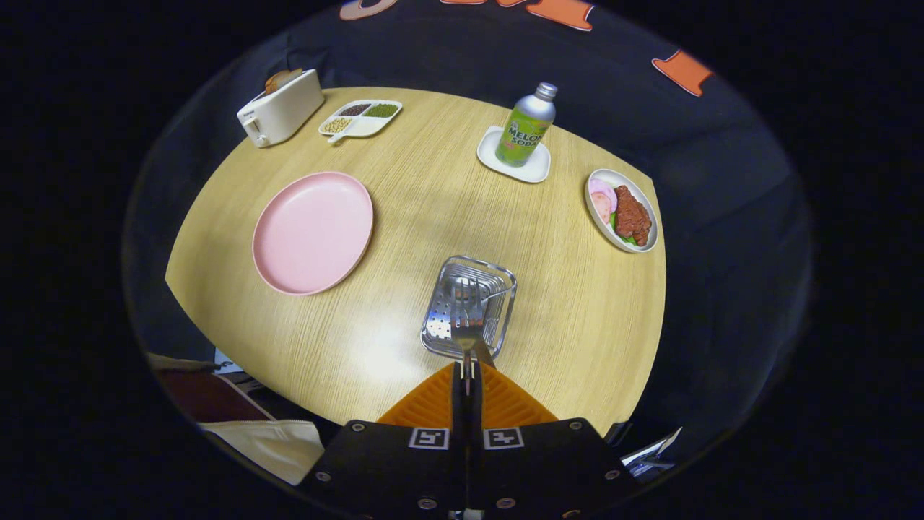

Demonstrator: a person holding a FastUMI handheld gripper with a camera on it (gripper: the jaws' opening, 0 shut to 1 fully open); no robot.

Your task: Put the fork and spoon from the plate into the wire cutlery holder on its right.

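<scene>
Tool [468, 375]: my two fingers are pressed together on the handle of the fork [468, 318], and I hold it right above the holder.
Fork: it points forward from my fingertips, its tines over the open top of the holder.
Holder [498, 278]: shiny metal basket on the counter [433, 209], just ahead of my fingers; a second metal piece seems to lie inside, but I cannot tell if it is the spoon.
Plate [312, 232]: pink, bare, on the left of the holder, apart from it.
Far side of counter: toaster [280, 107], divided tray [360, 118] with beans, bottle [527, 124] upright on a small white dish [537, 171].
Right edge: oval dish [598, 213] with meat and vegetables.
</scene>
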